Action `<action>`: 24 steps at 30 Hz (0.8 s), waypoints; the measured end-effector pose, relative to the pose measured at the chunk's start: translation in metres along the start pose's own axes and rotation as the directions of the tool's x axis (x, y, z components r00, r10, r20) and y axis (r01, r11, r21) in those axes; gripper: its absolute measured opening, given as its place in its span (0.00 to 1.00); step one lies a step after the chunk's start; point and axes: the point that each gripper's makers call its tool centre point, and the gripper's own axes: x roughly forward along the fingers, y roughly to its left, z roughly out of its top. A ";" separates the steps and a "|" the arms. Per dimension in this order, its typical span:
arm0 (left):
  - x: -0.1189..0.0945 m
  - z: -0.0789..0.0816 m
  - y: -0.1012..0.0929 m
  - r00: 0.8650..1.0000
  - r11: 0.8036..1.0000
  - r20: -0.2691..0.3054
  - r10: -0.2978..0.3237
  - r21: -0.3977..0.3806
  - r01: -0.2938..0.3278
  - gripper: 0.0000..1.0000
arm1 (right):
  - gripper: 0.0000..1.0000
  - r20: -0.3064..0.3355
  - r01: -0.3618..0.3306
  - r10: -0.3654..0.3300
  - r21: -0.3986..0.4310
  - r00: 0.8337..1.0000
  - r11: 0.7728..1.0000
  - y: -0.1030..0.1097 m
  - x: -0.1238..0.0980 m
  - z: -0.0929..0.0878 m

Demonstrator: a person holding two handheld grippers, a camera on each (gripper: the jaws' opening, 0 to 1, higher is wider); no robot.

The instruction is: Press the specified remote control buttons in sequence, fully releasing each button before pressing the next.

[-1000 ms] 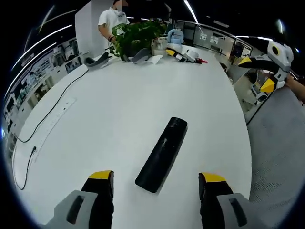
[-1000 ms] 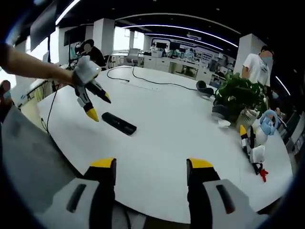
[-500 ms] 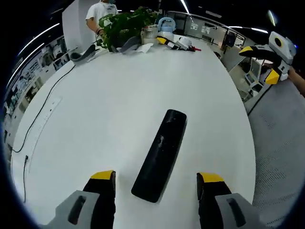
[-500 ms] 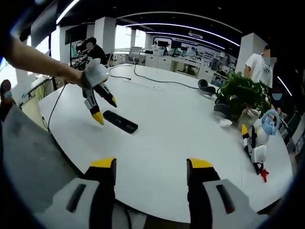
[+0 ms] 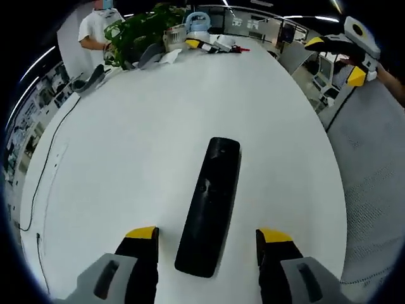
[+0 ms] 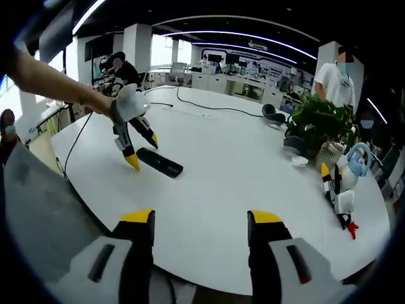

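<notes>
The black remote control point(image 5: 209, 204) lies flat on the white tabletop point(image 5: 126, 145), its near end between the left hand-held gripper point(image 5: 205, 244), jaws spread wide above it. The right hand-held gripper point(image 6: 199, 229) hangs wide open at the tabletop's edge, well apart from the remote control.

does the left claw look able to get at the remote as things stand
Probably yes. The left claw is open, with the remote lying flat on the bare white table between its jaws, and nothing stands between them.

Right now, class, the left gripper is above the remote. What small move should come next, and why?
Probably lower the left gripper onto the black remote. Its jaws stand open on either side of the remote's near end, and in the right gripper view its tips hang just over the remote, not yet touching.
</notes>
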 end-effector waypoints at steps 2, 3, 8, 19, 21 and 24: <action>-0.001 0.001 0.001 1.000 1.000 0.007 0.006 -0.007 -0.006 0.56 | 0.61 -0.001 -0.001 0.001 -0.001 1.000 1.000 0.000 0.000 0.000; -0.001 0.001 0.002 1.000 1.000 0.009 0.011 -0.012 -0.011 0.47 | 0.61 -0.001 -0.003 0.003 -0.002 1.000 1.000 0.000 0.000 0.000; -0.002 0.001 0.001 1.000 1.000 0.010 0.026 -0.014 -0.025 0.31 | 0.60 0.001 -0.005 0.005 0.000 1.000 1.000 0.001 0.000 0.000; -0.004 -0.001 -0.003 0.999 0.999 0.035 0.035 0.007 -0.035 0.26 | 0.60 0.003 -0.011 0.011 -0.001 1.000 1.000 0.002 0.001 0.001; -0.005 -0.002 -0.005 0.999 0.999 0.035 0.033 0.011 -0.034 0.26 | 0.60 0.000 -0.013 0.013 -0.004 1.000 1.000 0.002 0.001 0.000; -0.006 -0.004 -0.009 0.999 1.000 0.034 0.016 0.009 -0.016 0.25 | 0.59 0.000 -0.013 0.013 -0.004 1.000 1.000 0.002 0.001 0.000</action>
